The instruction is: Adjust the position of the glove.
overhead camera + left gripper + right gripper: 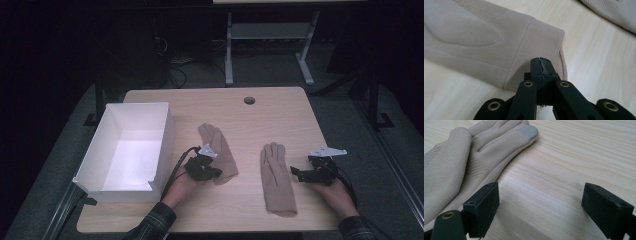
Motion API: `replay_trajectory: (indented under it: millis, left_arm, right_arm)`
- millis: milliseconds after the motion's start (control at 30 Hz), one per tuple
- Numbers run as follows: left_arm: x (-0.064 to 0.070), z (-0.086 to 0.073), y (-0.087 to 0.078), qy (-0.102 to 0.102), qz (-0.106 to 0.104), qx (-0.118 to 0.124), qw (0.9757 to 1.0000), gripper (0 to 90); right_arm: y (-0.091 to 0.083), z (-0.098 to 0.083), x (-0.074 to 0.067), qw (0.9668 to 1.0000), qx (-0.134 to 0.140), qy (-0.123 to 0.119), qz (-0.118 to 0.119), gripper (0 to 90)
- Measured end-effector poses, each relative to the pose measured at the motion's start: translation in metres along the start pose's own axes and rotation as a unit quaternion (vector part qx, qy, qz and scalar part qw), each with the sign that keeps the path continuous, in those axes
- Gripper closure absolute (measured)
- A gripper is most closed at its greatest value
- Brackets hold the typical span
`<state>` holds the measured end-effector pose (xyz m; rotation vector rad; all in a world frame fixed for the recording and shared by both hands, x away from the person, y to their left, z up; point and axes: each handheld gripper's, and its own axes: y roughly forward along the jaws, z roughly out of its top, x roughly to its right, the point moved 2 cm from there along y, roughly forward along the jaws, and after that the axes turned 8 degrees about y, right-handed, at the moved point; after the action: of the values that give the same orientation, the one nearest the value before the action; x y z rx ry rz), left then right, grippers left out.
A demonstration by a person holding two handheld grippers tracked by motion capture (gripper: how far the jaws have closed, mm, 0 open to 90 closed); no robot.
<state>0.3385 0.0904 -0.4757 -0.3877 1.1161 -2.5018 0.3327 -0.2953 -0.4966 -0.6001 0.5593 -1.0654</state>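
Left hand-held gripper [541,61] is clamping the cuff of the left glove [486,47]; lifting it clear of the desk [280,107] before swinging toward the box [95,155], while right hand-held gripper [540,202] is waiting with jaws apart.

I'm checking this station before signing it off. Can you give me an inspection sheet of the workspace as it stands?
Surface: light wooden table with a round grommet hole near the far edge.
Job's things: two beige gloves; the left glove lies beside the white box, the right glove lies flat nearer the middle.
Clutter: nothing seen.
Grippers: left gripper is shut on the left glove at its cuff edge; right gripper is open, jaws apart over bare wood beside the right glove.
Cables: a black cable trails from the left gripper, another from the right.
Surroundings: dark room, grey floor, a grey table frame behind.
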Motion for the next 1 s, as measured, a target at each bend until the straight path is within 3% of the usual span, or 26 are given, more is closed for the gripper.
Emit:
replay_trajectory:
  millis: [267,333,400,733,1000]
  left_arm:
    - [0.02,-0.018,-0.014,0.0,-0.011,-0.004,0.9999,89.7]
    - [0.023,-0.017,-0.015,0.011,-0.003,-0.011,0.9999,89.8]
    - [0.024,-0.015,-0.016,0.009,0.005,-0.01,0.9999,89.7]
    - [0.01,0.015,-0.014,0.013,0.034,0.015,0.9992,89.8]
    - [-0.015,0.042,0.004,0.016,0.063,0.024,0.9976,89.7]
  right_arm:
    - [0.0,0.0,0.0,1.0,0.0,-0.001,0.0,14.3]
    - [0.0,0.0,0.0,1.0,0.0,0.0,0.0,14.3]
    - [0.0,0.0,0.0,1.0,0.0,-0.001,0.001,14.3]
    - [0.0,0.0,0.0,1.0,0.0,-0.001,0.001,14.3]
    - [0.0,0.0,0.0,1.0,0.0,-0.001,0.001,14.3]
